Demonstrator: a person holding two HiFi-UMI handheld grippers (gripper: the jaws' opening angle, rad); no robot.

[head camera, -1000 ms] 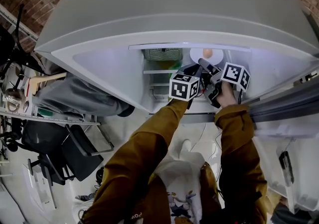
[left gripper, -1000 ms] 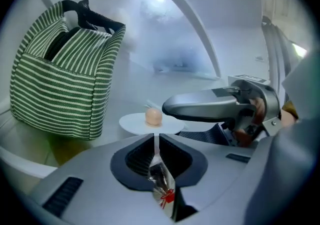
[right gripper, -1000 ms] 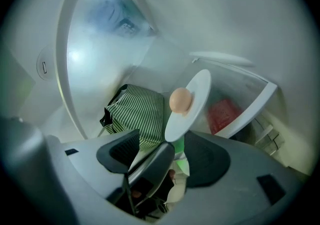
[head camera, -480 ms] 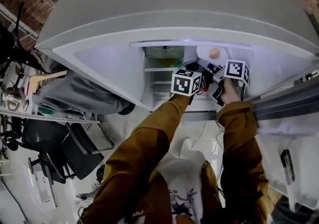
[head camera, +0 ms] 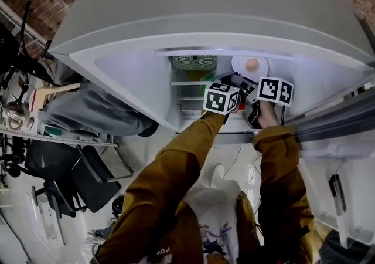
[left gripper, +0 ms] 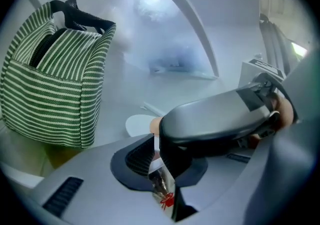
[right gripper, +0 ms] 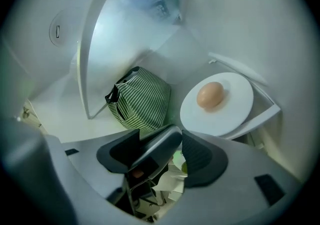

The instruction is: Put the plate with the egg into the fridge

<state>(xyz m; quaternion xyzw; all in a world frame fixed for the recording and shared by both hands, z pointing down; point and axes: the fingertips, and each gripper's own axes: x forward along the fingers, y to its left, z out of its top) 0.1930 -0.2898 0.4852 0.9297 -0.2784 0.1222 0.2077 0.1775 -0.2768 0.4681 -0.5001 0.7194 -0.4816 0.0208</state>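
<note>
Plate (right gripper: 235, 111) with egg (right gripper: 210, 95) set down far right in fridge (head camera: 135, 75)
Right gripper (right gripper: 172, 151) wide, empty; left gripper (left gripper: 159, 158) pinched closed; next, back out.

We've got a white fridge shelf (right gripper: 60, 106), lit from the back. Toward its left a green-and-white striped bag (right gripper: 142, 100) with black handles stands upright. To the right of the bag and apart from it lies a round white plate (right gripper: 227, 114) with one brown egg (right gripper: 210, 95) near its middle. We can't tell if the plate sits flat, since its right edge overlaps a white rail (right gripper: 267, 114) on that side of the shelf.
</note>
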